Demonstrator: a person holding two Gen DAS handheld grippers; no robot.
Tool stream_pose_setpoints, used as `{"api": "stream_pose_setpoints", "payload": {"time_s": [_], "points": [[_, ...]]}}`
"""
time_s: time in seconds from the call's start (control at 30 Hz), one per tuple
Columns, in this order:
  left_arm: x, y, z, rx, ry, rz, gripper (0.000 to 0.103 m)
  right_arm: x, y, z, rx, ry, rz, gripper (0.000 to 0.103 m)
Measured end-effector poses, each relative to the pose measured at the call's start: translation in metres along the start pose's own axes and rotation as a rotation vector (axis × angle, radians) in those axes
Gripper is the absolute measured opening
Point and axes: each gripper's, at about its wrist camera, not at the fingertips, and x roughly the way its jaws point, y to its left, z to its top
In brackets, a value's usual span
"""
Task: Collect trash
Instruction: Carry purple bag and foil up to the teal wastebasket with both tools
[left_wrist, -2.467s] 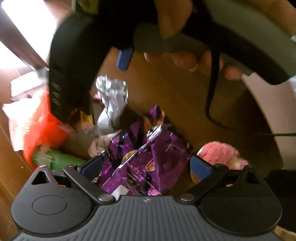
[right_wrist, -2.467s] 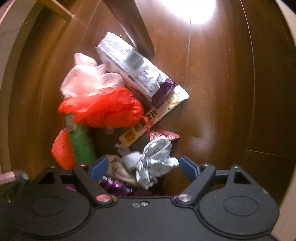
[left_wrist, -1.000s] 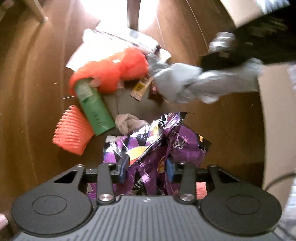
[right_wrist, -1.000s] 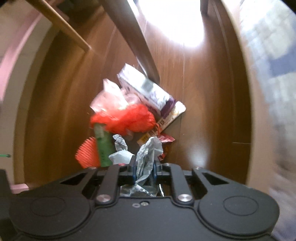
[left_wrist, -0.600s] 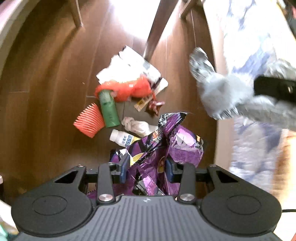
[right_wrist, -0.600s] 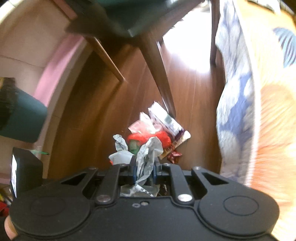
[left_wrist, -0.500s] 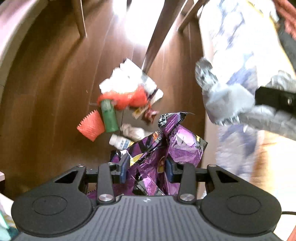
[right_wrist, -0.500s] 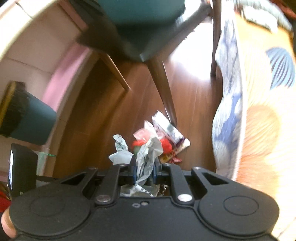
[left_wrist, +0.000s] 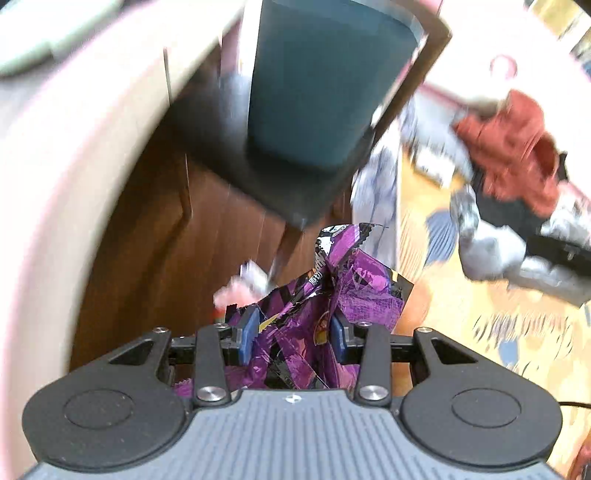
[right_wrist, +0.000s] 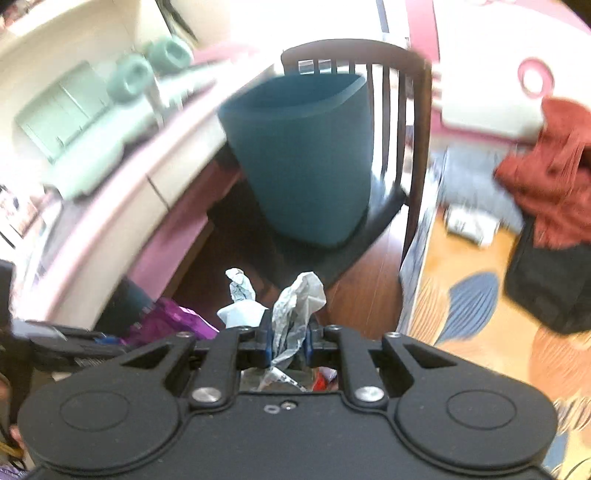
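My left gripper (left_wrist: 293, 334) is shut on a crumpled purple snack bag (left_wrist: 332, 288), held well above the floor. My right gripper (right_wrist: 287, 339) is shut on a crumpled silver foil wrapper (right_wrist: 297, 306). That wrapper (left_wrist: 491, 251) and the right gripper show blurred at the right of the left wrist view. The purple bag (right_wrist: 173, 319) appears at the lower left of the right wrist view. A dark teal trash bin (right_wrist: 306, 158) stands on the seat of a dark wooden chair (right_wrist: 417, 110), ahead of both grippers; the bin (left_wrist: 325, 74) fills the top of the left wrist view.
A pink and cream desk edge (right_wrist: 122, 206) curves along the left, with pale green items on it. To the right lies a patterned orange and blue cloth (right_wrist: 472, 306), with a rust-red garment (right_wrist: 554, 173) and a black bag (right_wrist: 550, 288). Some of the floor litter (left_wrist: 240, 291) peeks below the chair.
Both grippers rose from near the floor, each carrying its trash. The litter pile shrank below, and the chair and teal bin came into view ahead.
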Motion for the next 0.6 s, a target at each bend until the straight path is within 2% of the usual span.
{"api": "stream_pose_setpoints", "payload": {"time_s": [0.13, 0.3, 0.4, 0.5, 0.6], "points": [[-0.059, -0.01, 0.034, -0.007, -0.118, -0.018, 0.038, -0.029, -0.003, 0.026, -0.023, -0.055, -0.01, 0.015], [-0.126, -0.027, 0.084, -0.013, -0.285, -0.021, 0.038, -0.043, -0.007, 0.065, -0.028, -0.11, -0.01, 0.015], [-0.158, -0.043, 0.117, 0.025, -0.398, -0.002, 0.038, -0.044, -0.001, 0.097, -0.06, -0.154, -0.016, 0.015], [-0.182, -0.061, 0.153, 0.067, -0.497, 0.01, 0.038, -0.039, 0.003, 0.132, -0.089, -0.2, -0.028, 0.015], [-0.183, -0.085, 0.191, 0.126, -0.572, 0.064, 0.038, -0.029, 0.002, 0.158, -0.108, -0.224, -0.044, 0.015]]}}
